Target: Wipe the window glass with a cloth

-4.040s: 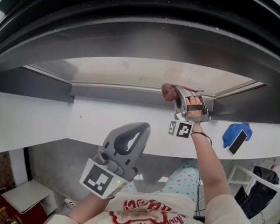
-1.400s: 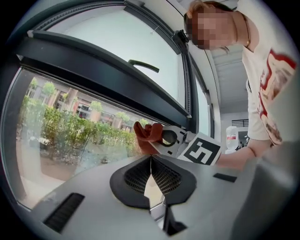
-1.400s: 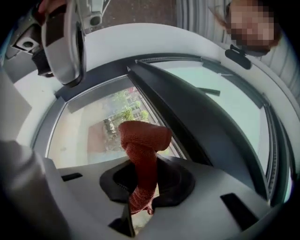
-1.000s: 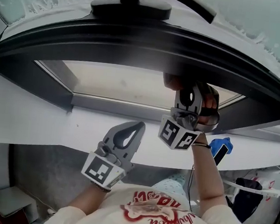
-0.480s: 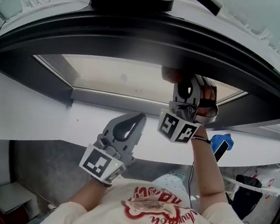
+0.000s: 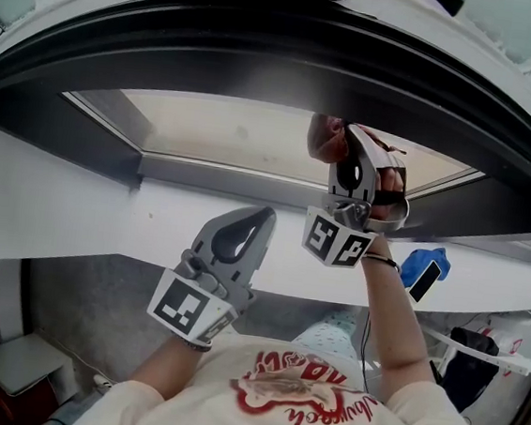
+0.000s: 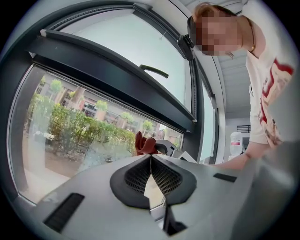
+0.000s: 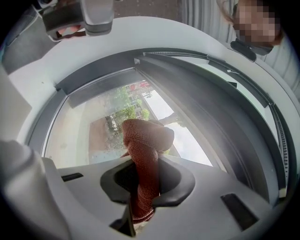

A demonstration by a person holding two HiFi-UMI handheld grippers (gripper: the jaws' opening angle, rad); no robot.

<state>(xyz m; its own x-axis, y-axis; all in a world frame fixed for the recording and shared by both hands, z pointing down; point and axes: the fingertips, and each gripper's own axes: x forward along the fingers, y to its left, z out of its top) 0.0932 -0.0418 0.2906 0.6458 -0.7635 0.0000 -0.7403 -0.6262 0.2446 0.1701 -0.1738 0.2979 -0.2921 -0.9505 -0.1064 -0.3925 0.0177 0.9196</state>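
The right gripper [image 6: 341, 144] squeezes the red cloth [image 6: 321, 139] by the window glass [image 6: 217, 136] at upper middle, and hard rubbing could pull the cloth out.

In the head view the right gripper [image 6: 345, 137] hid most of the cloth [image 6: 321, 141] in front of the window glass [image 6: 208, 135]; whether cloth met glass could not be told. Below the glass, to its right, a blue thing [image 6: 417, 267] with a dark strip was too small to name. In the left gripper view the left gripper [image 7: 151, 161] covered all but the cloth's top, before the glass.
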